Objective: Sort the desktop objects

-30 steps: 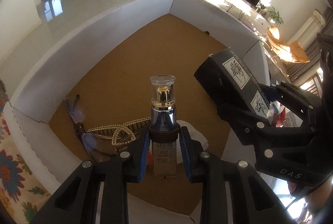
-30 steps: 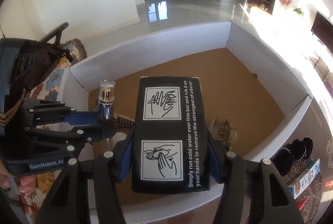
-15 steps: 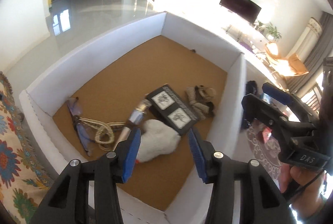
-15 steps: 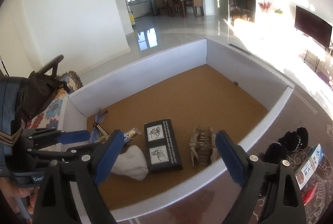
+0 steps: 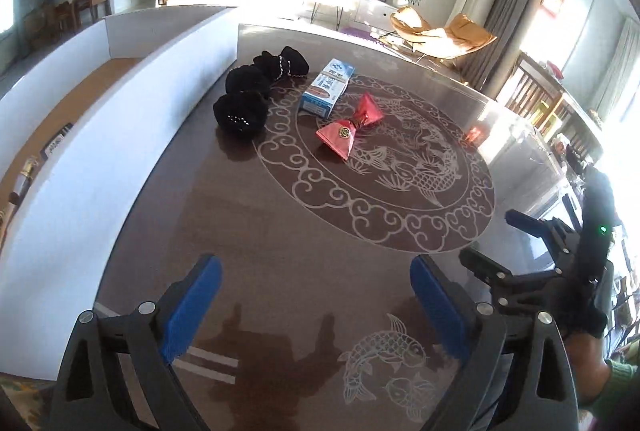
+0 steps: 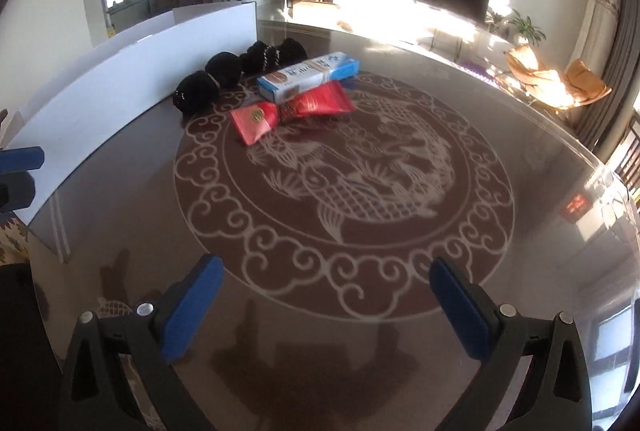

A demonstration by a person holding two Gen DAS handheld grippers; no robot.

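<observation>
Your left gripper (image 5: 316, 305) is spreading its jaws wide, the blue pads (image 5: 192, 307) gripping nothing, only bare table (image 5: 280, 231) showing between them. Your right gripper (image 6: 326, 307) is opening too, its jaws far apart and empty, hanging over the near edge of the round carp medallion (image 6: 344, 187) printed on the table top.

Taking that medallion as your landmark: the red bow-shaped packet (image 6: 292, 109) is lying on the medallion's far rim, tilted, with its gold seal facing up. The blue and white box (image 6: 308, 75) is lying flat just beyond the packet, touching or nearly touching the packet's far end in the right wrist view. The black beaded fabric item (image 5: 256, 91) is sitting just outside the medallion's far left rim, stretched along the white wall of the tray (image 5: 120, 135). The tray itself is standing to the left of the medallion, well apart from its centre. Inside the tray, seen over the wall from the left wrist, a black box (image 5: 56, 145) and a gold-capped bottle (image 5: 24, 177) are lying on the brown floor; the rest of the tray's contents are hidden by the wall.

From the left wrist view your right gripper (image 5: 532, 243) is showing at the medallion's right side, held by your hand (image 5: 588, 363) with a green sleeve (image 5: 618, 379).
</observation>
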